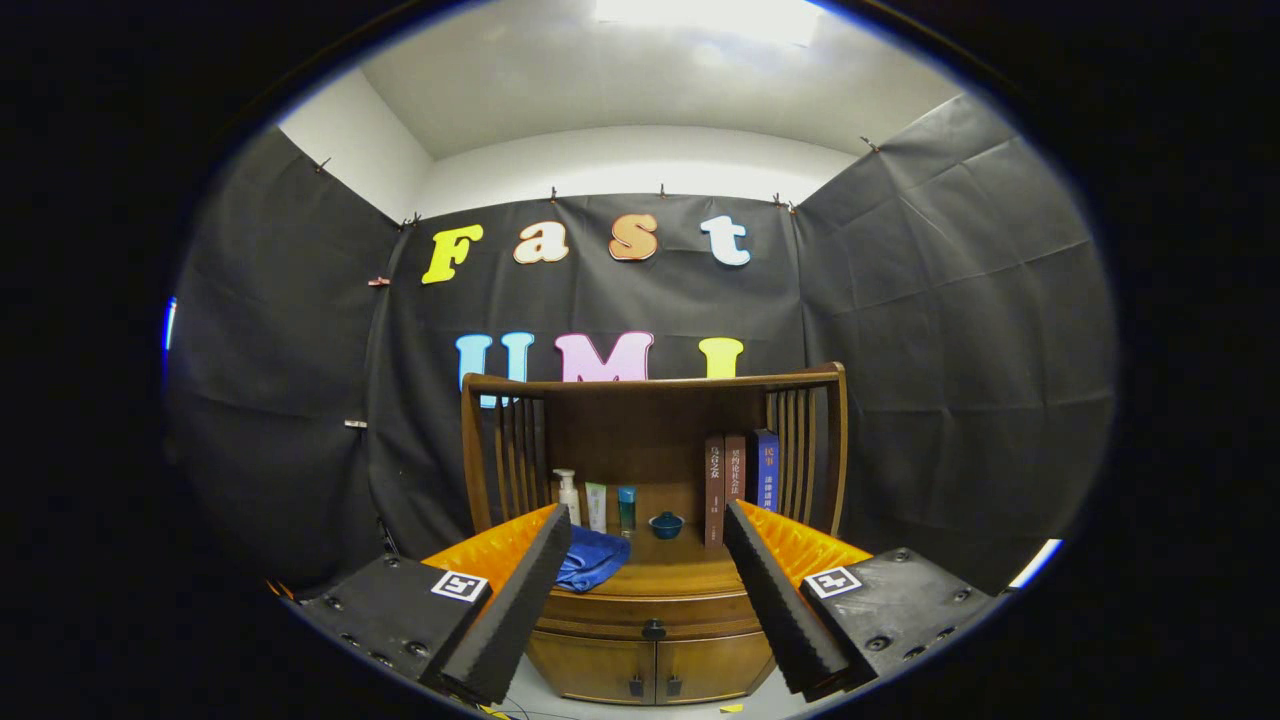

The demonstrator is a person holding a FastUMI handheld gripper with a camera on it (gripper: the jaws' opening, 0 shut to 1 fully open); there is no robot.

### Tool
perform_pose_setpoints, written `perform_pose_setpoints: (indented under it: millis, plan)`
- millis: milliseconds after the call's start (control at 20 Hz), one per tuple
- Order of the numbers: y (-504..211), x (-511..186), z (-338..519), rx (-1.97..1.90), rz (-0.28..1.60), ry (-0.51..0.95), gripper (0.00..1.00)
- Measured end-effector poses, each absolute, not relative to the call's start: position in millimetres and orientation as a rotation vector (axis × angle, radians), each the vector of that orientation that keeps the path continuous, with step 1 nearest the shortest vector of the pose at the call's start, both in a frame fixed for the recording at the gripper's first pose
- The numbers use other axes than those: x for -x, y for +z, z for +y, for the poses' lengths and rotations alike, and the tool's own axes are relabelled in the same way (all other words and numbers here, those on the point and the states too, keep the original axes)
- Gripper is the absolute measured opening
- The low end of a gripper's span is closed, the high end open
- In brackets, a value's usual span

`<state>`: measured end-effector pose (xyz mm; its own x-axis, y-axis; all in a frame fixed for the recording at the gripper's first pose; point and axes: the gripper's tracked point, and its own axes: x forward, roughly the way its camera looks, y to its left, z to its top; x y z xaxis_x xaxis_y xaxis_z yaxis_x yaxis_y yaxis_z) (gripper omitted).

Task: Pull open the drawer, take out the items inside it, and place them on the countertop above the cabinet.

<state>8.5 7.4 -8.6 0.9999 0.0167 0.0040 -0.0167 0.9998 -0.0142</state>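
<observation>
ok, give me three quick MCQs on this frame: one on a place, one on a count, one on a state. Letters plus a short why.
1. Where does the blue cloth lie?
A. on the countertop
B. on the floor
C. on top of the books

2. How many books stand on the countertop?
A. one
B. three
C. five

3. What state is the drawer in?
A. pulled out
B. removed
C. closed

Answers:
1 A, the cloth sits on the countertop by the bottles.
2 B, three spines stand side by side.
3 C, the drawer front is flush with the cabinet; the tongs are open and hold nothing.
</observation>
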Motion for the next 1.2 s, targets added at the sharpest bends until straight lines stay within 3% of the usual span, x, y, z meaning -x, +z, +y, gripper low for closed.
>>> perform_pose_setpoints:
  millis: [450,1200]
  plan:
    - [-63,-38,9,-0.001,0.054,0.034,0.99]
    - [-267,-145,5,-0.021,0.306,0.024,0.99]
